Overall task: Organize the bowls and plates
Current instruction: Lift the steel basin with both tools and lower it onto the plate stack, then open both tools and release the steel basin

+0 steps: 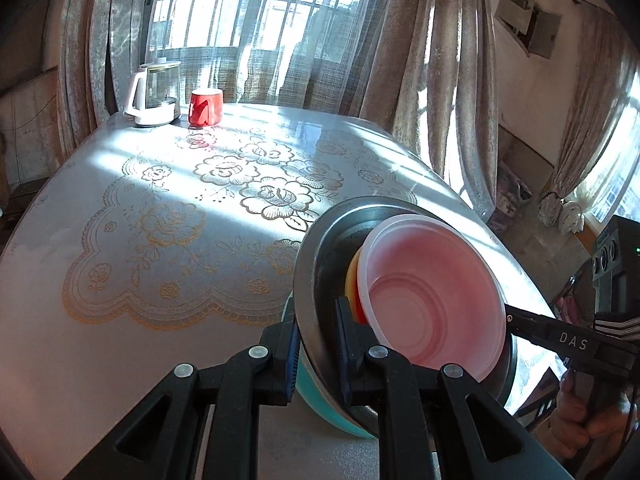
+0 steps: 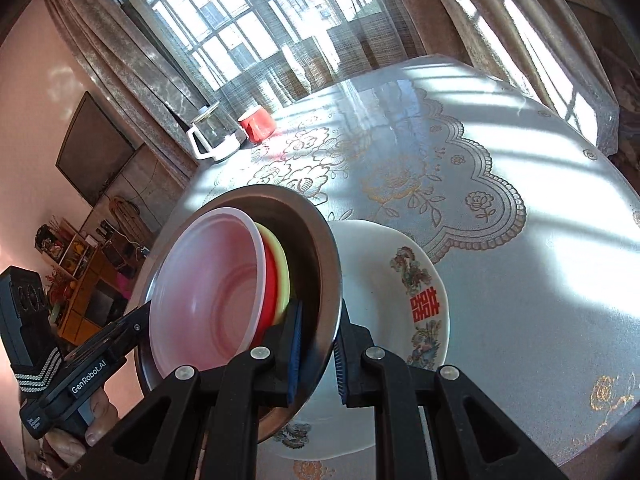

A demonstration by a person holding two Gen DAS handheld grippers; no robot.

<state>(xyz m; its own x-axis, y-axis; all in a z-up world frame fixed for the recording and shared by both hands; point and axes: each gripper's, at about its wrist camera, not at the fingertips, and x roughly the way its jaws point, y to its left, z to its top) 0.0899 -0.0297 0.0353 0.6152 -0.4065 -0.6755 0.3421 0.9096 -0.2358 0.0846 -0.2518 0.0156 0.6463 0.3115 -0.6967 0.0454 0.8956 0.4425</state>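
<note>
Nearest, a tilted steel bowl (image 1: 320,264) is clamped by its rim from opposite sides by the left gripper (image 1: 316,354) and right gripper (image 2: 316,360). Nested inside are a pink bowl (image 1: 432,288) and yellow and red ones. Farther off, at eleven o'clock on the table (image 1: 120,340), a kettle (image 1: 154,94) and red cup (image 1: 206,107) are seen.

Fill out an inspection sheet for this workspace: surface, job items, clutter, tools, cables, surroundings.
Surface: table under a glossy cloth with gold floral print, sunlit.
Job's things: steel bowl tilted, holding a translucent pink bowl nested over red and yellow ones; a teal dish below it; a white patterned plate beneath it in the right wrist view.
Clutter: glass kettle and red mug at the far edge.
Tools: left tool and right tool each clamp the steel bowl's rim on opposite sides.
Cables: nothing seen.
Surroundings: barred window, curtains, wall television, shelf.
</note>
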